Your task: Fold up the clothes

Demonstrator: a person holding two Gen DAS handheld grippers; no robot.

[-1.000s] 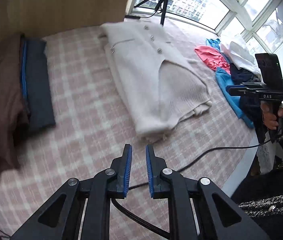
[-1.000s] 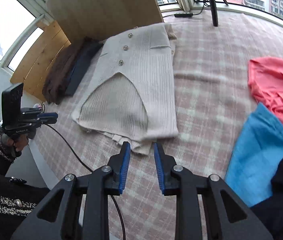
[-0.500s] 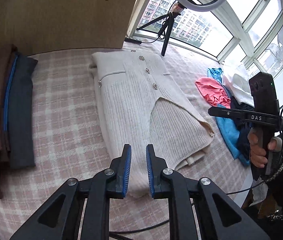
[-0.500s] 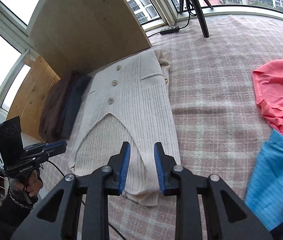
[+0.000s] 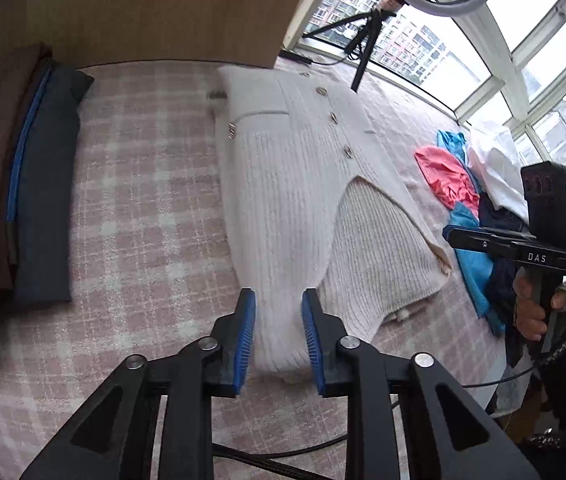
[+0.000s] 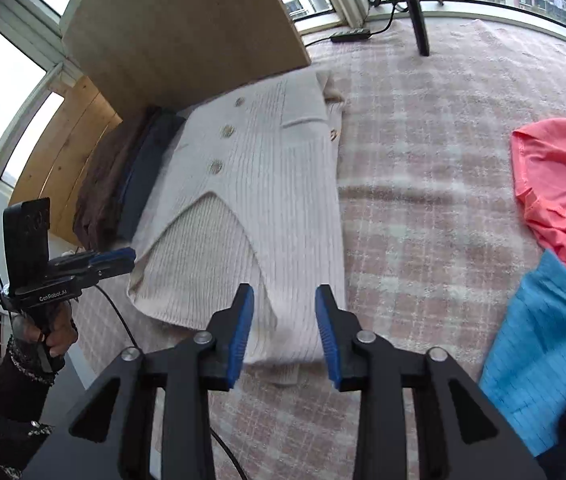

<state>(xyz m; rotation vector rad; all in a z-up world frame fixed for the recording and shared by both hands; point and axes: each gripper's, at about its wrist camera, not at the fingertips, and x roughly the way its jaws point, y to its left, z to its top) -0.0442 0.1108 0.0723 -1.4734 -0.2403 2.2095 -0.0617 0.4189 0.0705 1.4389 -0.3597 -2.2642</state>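
While both grippers hover with fingers apart, left gripper (image 5: 277, 332) and right gripper (image 6: 285, 330) frame the cream cardigan's (image 6: 259, 200) near hem.

The left claw (image 5: 277, 334) stands open over the near hem of a cream cardigan (image 5: 303, 200), which lies lengthwise ahead of it on a pink plaid surface (image 5: 143, 200). Left of the claw sits a folded navy garment (image 5: 47, 200). Far right, the right claw (image 5: 449, 234) points toward the cardigan, before a clothes pile (image 5: 467, 200).
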